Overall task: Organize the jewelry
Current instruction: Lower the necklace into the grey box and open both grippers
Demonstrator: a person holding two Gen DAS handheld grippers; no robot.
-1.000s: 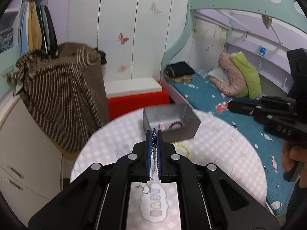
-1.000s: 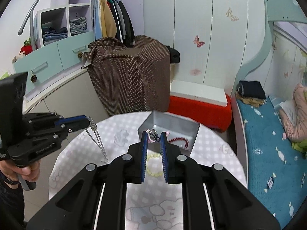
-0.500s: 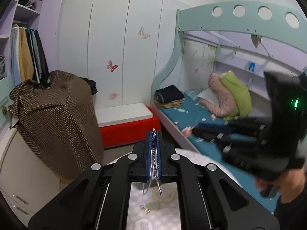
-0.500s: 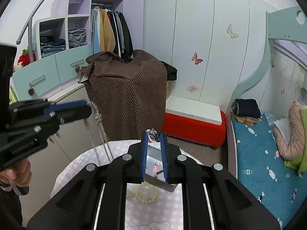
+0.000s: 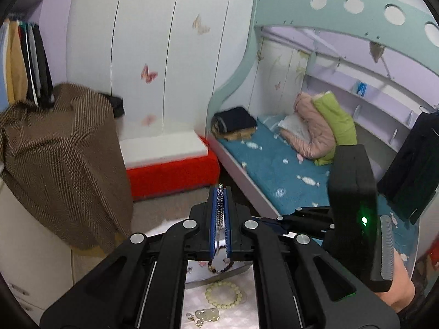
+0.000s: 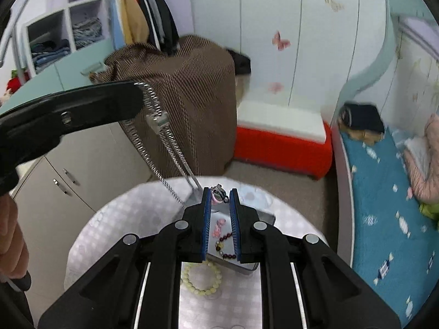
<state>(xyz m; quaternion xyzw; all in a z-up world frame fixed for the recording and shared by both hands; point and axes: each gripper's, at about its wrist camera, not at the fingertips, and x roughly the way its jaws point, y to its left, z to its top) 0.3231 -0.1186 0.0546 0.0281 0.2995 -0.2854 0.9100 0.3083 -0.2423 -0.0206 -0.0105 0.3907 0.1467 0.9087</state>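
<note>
My left gripper (image 5: 219,192) is shut on a silver chain necklace (image 6: 162,137), which hangs in long loops from it, high above the round table (image 6: 115,219); the chain's lower end reaches the grey metal box (image 6: 263,216). My right gripper (image 6: 220,192) is shut on a small pink charm piece (image 6: 218,193) above the box. The box holds a dark red bead bracelet (image 6: 225,242) and a pink piece (image 6: 218,226). A pale yellow bead bracelet (image 6: 203,277) lies on the table in front of the box; it also shows in the left wrist view (image 5: 223,294).
A pale jade pendant (image 5: 207,315) lies near the table's front. A brown-covered suitcase (image 6: 178,93), a red-and-white bench (image 6: 282,137) and a bunk bed with a blue mattress (image 6: 384,192) stand beyond the table. Cabinets (image 6: 68,181) are at the left.
Both grippers have lifted and come close together over the box. The chain now hangs nearer my right gripper, its end at the box rim.
</note>
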